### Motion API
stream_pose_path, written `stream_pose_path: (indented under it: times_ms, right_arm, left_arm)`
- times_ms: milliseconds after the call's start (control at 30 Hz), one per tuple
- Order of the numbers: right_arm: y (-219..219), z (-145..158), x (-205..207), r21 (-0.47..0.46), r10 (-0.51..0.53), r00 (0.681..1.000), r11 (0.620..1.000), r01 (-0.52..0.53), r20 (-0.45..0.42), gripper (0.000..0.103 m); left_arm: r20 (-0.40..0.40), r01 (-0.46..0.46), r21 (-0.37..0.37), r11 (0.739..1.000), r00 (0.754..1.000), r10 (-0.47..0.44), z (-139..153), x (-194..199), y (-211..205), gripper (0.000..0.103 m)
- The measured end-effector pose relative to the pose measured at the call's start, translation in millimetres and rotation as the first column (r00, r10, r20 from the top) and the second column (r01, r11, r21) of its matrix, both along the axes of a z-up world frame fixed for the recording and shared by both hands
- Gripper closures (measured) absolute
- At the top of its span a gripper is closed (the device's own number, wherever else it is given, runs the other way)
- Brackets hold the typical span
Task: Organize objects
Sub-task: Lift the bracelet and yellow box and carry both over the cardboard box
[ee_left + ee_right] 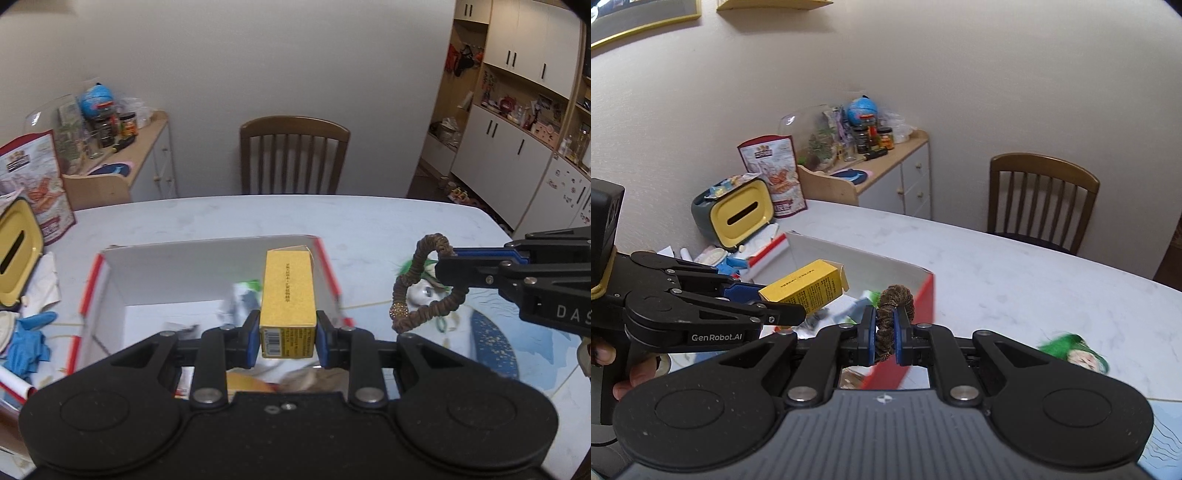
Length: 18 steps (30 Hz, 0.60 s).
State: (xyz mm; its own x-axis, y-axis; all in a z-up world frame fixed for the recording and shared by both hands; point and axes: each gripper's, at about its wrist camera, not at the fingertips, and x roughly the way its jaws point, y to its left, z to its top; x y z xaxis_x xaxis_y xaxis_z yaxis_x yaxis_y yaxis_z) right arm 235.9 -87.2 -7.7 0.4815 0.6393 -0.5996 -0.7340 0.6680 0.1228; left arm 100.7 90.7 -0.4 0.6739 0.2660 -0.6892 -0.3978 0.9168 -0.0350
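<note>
My left gripper [287, 341] is shut on a yellow carton [289, 295], held over the open white box with red edges [110, 280]. The same carton [809, 290] shows in the right wrist view, sticking out of the left gripper [768, 299] above the box [919, 295]. My right gripper [885, 334] is shut on a brown hair scrunchie [895, 299], just at the box's red right wall. In the left wrist view the scrunchie [424, 280] hangs from the right gripper [448, 260], right of the box. Some small items lie blurred inside the box.
A green-haired doll head [1075, 350] lies on the white table [1015, 266] right of the box. A yellow-lidded bin [738, 214], a snack bag [775, 173], blue gloves [29, 339] and papers crowd the left side. A wooden chair [293, 155] stands behind the table.
</note>
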Motion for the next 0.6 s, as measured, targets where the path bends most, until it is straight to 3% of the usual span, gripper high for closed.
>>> stream_pose_path:
  times_ms: [600]
  right_arm:
    - [105,-28,2,-0.042,0.04,0.998,0.998,-0.042,-0.041,0.093]
  left_arm:
    - [-0.064,-0.107,0.024,0.994,0.992,0.109,-26,-22,93,0.076]
